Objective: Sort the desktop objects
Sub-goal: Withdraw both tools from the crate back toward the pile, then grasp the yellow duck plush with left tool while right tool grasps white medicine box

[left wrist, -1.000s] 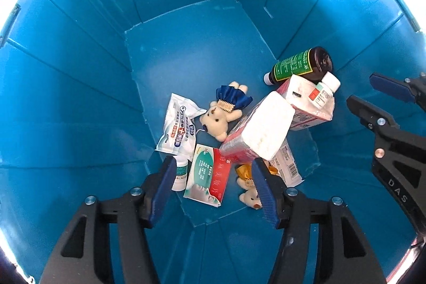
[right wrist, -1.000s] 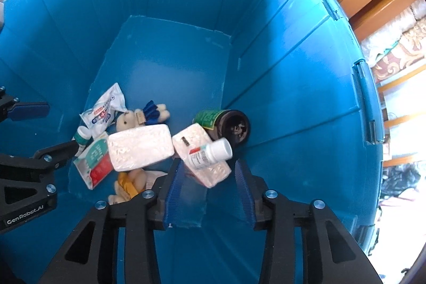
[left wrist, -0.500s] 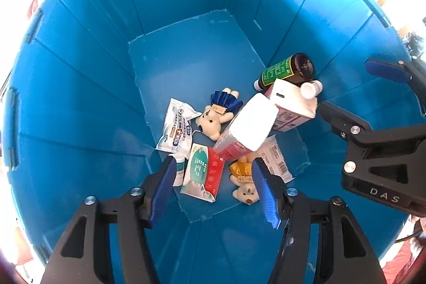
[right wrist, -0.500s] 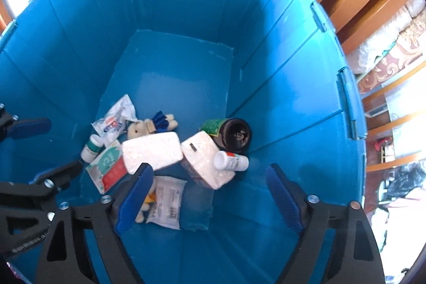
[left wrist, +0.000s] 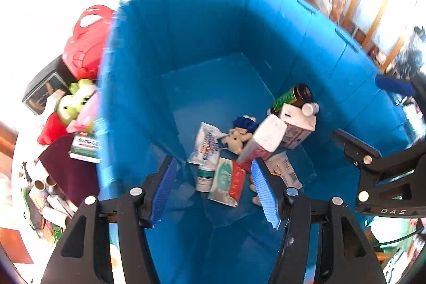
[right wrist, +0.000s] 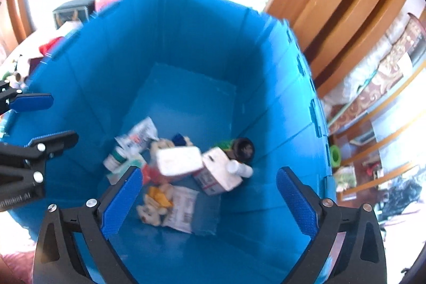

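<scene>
A deep blue bin [left wrist: 202,44] holds sorted items on its floor: a dark brown bottle [left wrist: 293,95], a small white pill bottle [left wrist: 310,108] lying on a white carton [left wrist: 295,127], a white box [left wrist: 266,137], a small plush bear [left wrist: 237,135], a white sachet [left wrist: 206,143] and a green-red packet [left wrist: 226,182]. My left gripper [left wrist: 213,190] is open and empty above the bin. My right gripper [right wrist: 210,201] is wide open and empty above the bin [right wrist: 186,44]; the pill bottle [right wrist: 239,169] lies below it.
Left of the bin lies a heap of objects: a red plastic item [left wrist: 87,39], a green plush toy [left wrist: 72,103], a green-white box [left wrist: 85,148] and cardboard tubes [left wrist: 42,180]. Wooden furniture [right wrist: 332,4] stands behind the bin on the right.
Both grippers have risen up out of the bin. The right gripper opened and let go of the small white pill bottle, which now lies on the carton.
</scene>
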### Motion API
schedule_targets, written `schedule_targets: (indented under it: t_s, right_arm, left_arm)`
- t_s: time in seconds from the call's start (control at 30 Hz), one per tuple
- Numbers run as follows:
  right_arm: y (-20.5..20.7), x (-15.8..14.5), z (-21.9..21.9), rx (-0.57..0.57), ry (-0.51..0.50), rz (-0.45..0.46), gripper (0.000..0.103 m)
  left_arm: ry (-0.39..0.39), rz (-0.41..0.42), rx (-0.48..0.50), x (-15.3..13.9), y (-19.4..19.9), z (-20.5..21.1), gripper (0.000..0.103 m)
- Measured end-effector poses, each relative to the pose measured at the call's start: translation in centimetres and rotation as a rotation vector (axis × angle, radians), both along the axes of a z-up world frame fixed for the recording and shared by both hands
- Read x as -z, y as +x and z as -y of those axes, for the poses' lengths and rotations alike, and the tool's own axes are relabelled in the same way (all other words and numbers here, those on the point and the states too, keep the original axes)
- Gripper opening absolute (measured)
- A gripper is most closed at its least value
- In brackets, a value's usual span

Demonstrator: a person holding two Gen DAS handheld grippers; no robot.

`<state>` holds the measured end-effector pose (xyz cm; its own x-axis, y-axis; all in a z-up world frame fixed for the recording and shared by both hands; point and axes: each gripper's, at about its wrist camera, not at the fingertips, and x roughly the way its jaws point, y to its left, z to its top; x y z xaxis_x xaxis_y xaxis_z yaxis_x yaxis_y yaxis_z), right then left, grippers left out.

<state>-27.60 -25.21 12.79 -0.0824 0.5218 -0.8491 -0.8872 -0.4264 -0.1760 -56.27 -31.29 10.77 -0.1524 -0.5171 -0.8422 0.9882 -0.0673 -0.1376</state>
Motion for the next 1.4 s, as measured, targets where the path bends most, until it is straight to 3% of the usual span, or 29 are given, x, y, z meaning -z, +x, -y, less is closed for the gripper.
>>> schedule_targets:
  t_s: [0.13,0.23,0.4,0.7,0.9,1.1,1.4]
  right_arm:
    - [-2.8,-1.9,2.8,-0.057,0.052,-0.072,0.103]
    - [-5.5,-3.2,4.6,-0.105,0.087,-0.131,0.103]
    - [-10.6,-4.7,7.4,-0.178,0.119,-0.259,0.103]
    - [-21.1,-4.3,11.5,-0.283,0.118,-0.34,0.103]
    - [-27.2,-1.3,13.6,-0.34,0.048,-0.347,0.103]
    - [-31.7,4.6,14.3,-0.355,-0.09,-0.322,0.103]
    - [-32.0,12.4,13.5,-0.288,-0.287,-0.295,0.103]
  left_arm:
    - [-0.108,0.02,-0.055,-1.5,4.5,-3.7,0.058]
    - [-0.181,0.037,-0.128,-2.2,8.4,-6.4,0.068]
    - [-0.224,0.08,-0.265,-1.0,15.0,-10.3,0.072]
    - [-0.117,0.075,-0.42,6.7,25.6,-15.6,0.072]
    - [-0.016,0.017,-0.472,13.2,30.1,-18.5,0.072]
    - [0.076,-0.058,-0.493,18.9,31.1,-19.5,0.072]
    - [0.182,-0.138,-0.485,24.5,29.5,-18.3,0.072]
